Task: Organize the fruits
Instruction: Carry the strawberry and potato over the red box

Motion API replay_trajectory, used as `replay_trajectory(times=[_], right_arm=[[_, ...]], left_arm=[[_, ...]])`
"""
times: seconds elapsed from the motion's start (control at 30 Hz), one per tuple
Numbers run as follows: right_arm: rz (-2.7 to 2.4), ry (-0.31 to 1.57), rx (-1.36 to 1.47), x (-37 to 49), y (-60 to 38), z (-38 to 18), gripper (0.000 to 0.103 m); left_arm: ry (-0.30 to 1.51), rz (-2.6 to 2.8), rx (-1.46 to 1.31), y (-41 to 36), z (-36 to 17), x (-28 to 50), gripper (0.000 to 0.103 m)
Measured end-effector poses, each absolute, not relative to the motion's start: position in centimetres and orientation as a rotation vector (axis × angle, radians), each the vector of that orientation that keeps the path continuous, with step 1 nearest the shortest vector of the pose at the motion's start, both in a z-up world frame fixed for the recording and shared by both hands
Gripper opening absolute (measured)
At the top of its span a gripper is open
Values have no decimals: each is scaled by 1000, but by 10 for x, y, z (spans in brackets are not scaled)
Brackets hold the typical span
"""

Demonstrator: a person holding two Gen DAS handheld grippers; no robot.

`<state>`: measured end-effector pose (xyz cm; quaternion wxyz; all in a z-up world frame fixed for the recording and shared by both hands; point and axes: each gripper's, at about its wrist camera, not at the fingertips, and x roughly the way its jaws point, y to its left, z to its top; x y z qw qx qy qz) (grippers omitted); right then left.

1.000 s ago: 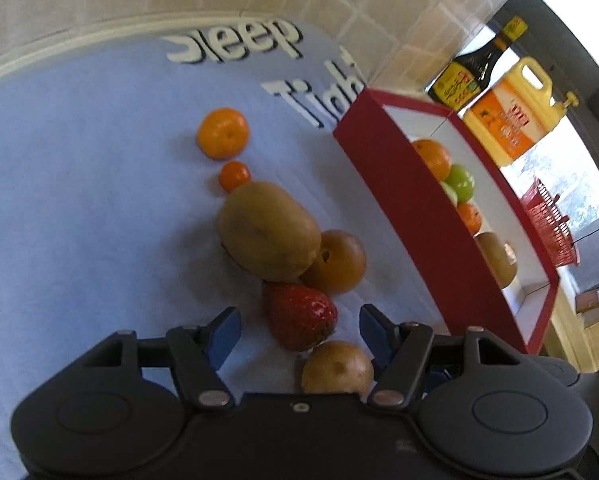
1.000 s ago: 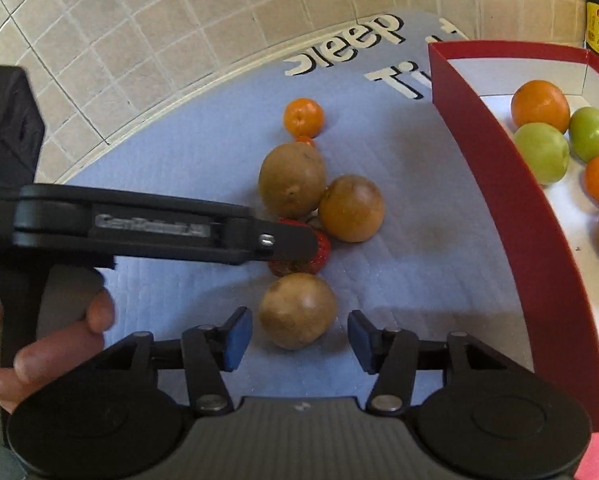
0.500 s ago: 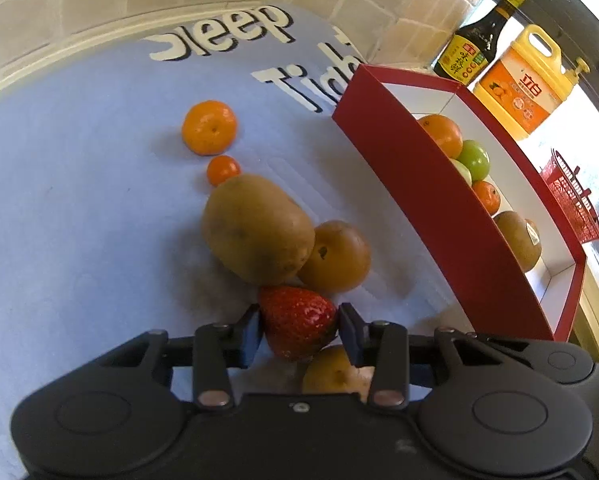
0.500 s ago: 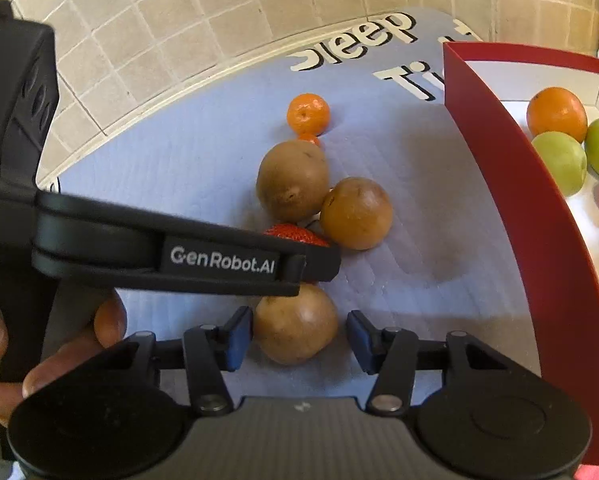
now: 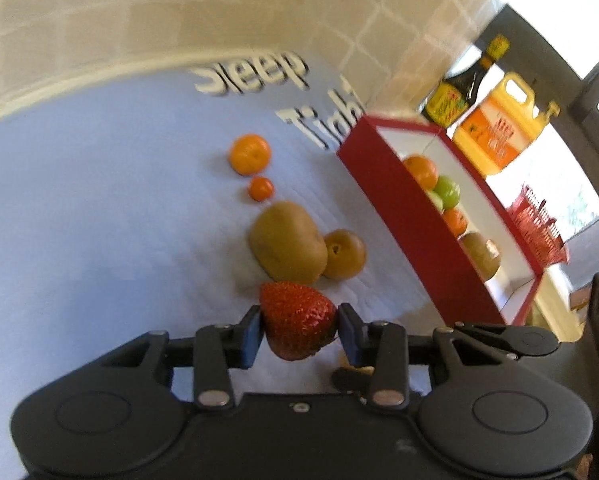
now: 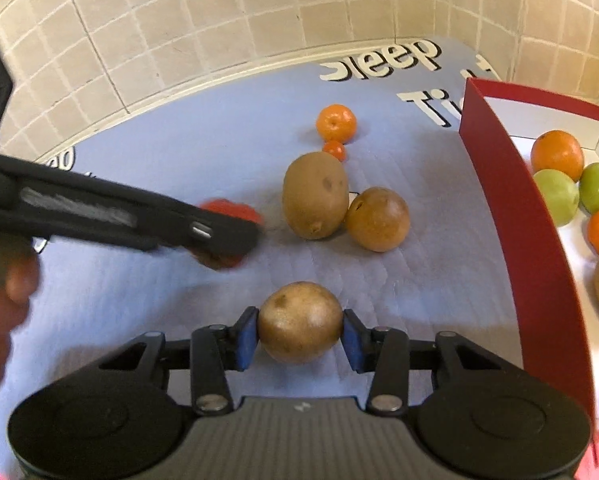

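My left gripper (image 5: pixel 299 330) is shut on a red strawberry (image 5: pixel 297 318) and holds it above the blue mat; it also shows in the right wrist view (image 6: pixel 229 236), blurred. My right gripper (image 6: pixel 299 338) is shut on a round brown fruit (image 6: pixel 299 322). A kiwi (image 6: pixel 314 195), another brown fruit (image 6: pixel 377 219), a mandarin (image 6: pixel 335 123) and a tiny orange fruit (image 6: pixel 334 150) lie on the mat. The red box (image 6: pixel 515 216) at the right holds an orange (image 6: pixel 557 154), green fruits (image 6: pixel 555 196) and more.
A dark sauce bottle (image 5: pixel 465 88) and a yellow oil jug (image 5: pixel 503 120) stand behind the box, with a red basket (image 5: pixel 537 220) further right. A tiled wall (image 6: pixel 219 20) borders the mat (image 6: pixel 179 140) at the back.
Both grippers closed: the left on the strawberry, the right on the round brown fruit. Both fruits are lifted and drawn back from the pile, the strawberry toward the left.
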<state>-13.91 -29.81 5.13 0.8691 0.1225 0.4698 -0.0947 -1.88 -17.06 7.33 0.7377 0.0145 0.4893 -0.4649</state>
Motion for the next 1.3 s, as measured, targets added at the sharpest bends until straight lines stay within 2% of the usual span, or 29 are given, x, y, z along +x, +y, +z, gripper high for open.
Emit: replay_trajectory(times=[0.2, 0.37, 0.6, 0.77, 0.9, 1.1, 1.3], right_arm=[[-184, 961, 299, -163, -297, 75, 45], [-269, 865, 334, -191, -328, 111, 45], [-571, 680, 324, -247, -403, 167, 45], [-756, 618, 333, -282, -446, 179, 45], [-824, 632, 383, -297, -470, 166, 45], [-849, 674, 467, -295, -491, 135, 45], [-814, 715, 537, -289, -506, 114, 45]], left_arm=[[967, -964, -18, -129, 111, -13, 48], [845, -981, 0, -129, 148, -9, 48], [696, -1121, 17, -183, 200, -1, 48], [637, -1265, 56, -252, 223, -6, 48], [661, -1374, 95, -314, 215, -17, 48], [840, -1455, 191, -416, 167, -37, 48], [897, -1531, 284, -505, 139, -60, 48]])
